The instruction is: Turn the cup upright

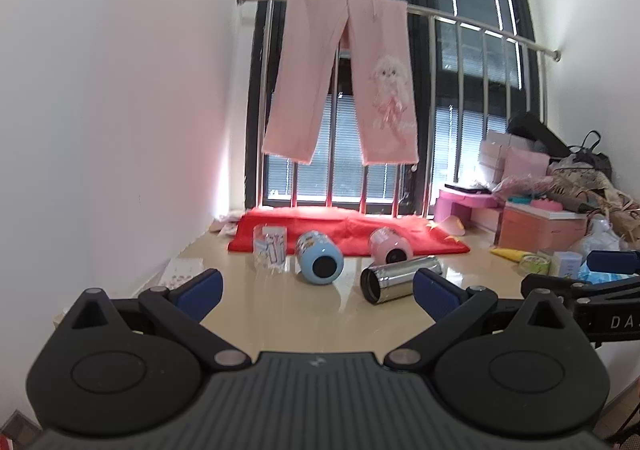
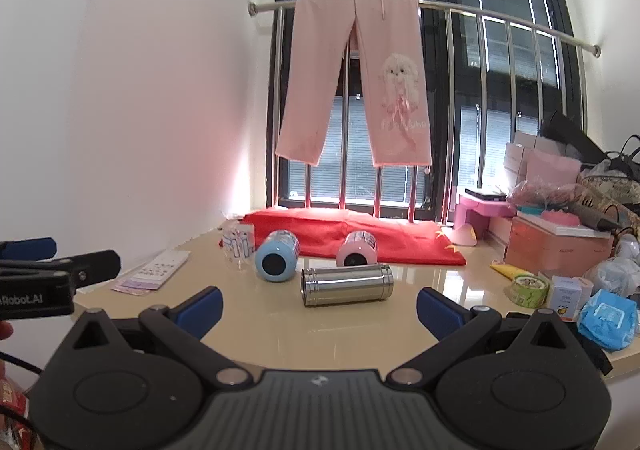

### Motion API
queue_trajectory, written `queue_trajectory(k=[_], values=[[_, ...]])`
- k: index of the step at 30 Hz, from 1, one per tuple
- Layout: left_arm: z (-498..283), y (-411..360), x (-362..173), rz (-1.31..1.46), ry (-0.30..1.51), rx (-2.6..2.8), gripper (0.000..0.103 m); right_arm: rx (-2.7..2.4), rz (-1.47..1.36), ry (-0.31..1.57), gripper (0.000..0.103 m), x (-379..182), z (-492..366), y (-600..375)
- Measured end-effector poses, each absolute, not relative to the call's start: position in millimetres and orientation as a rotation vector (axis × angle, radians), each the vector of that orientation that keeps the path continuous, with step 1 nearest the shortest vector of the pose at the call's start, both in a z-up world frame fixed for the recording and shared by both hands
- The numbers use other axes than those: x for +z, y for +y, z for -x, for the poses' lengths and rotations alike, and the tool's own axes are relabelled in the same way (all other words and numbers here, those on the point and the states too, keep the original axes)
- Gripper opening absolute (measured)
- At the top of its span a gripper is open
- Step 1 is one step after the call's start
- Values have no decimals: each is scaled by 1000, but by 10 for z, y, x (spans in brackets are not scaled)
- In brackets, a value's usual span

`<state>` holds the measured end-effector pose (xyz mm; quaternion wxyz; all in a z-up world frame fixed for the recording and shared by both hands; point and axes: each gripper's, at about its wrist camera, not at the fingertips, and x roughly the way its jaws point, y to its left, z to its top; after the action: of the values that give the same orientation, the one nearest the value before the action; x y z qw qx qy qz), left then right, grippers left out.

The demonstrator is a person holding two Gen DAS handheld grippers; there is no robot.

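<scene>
A steel cup [image 1: 396, 277] [image 2: 346, 285] lies on its side on the beige table [image 2: 320, 334]. Behind it a blue cup [image 1: 319, 263] [image 2: 277, 255] and a pink cup [image 1: 390, 246] [image 2: 357, 248] also lie on their sides. A clear printed glass [image 1: 271, 249] [image 2: 239, 243] stands at the left. My left gripper [image 1: 318, 292] is open and empty, short of the cups. My right gripper [image 2: 319, 308] is open and empty, just in front of the steel cup. Each gripper shows at the edge of the other's view.
A red cloth [image 2: 360, 236] lies behind the cups under a railing with hanging pink trousers [image 2: 356, 82]. Boxes, a tape roll [image 2: 530, 289], a blue pack [image 2: 608, 318] and bags crowd the right side. A leaflet [image 2: 154, 270] lies at the left by the white wall.
</scene>
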<state>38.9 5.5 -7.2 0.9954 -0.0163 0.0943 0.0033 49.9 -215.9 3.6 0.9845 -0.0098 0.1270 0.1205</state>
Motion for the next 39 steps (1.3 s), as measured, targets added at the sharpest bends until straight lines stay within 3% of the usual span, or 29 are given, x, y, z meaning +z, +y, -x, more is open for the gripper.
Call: queue_trajectory(k=[20, 32, 39], values=[[-2012, -241, -93, -71, 353, -61, 103, 235, 10, 370, 103, -259, -1956, -2356], [-3207, -860, -155, -387, 500, -277, 103, 221, 48, 443, 103, -485, -2770, -2692], [-4045, -1208, -235, -551, 706, -475, 103, 252, 91, 486, 103, -631, -3149, -2852]])
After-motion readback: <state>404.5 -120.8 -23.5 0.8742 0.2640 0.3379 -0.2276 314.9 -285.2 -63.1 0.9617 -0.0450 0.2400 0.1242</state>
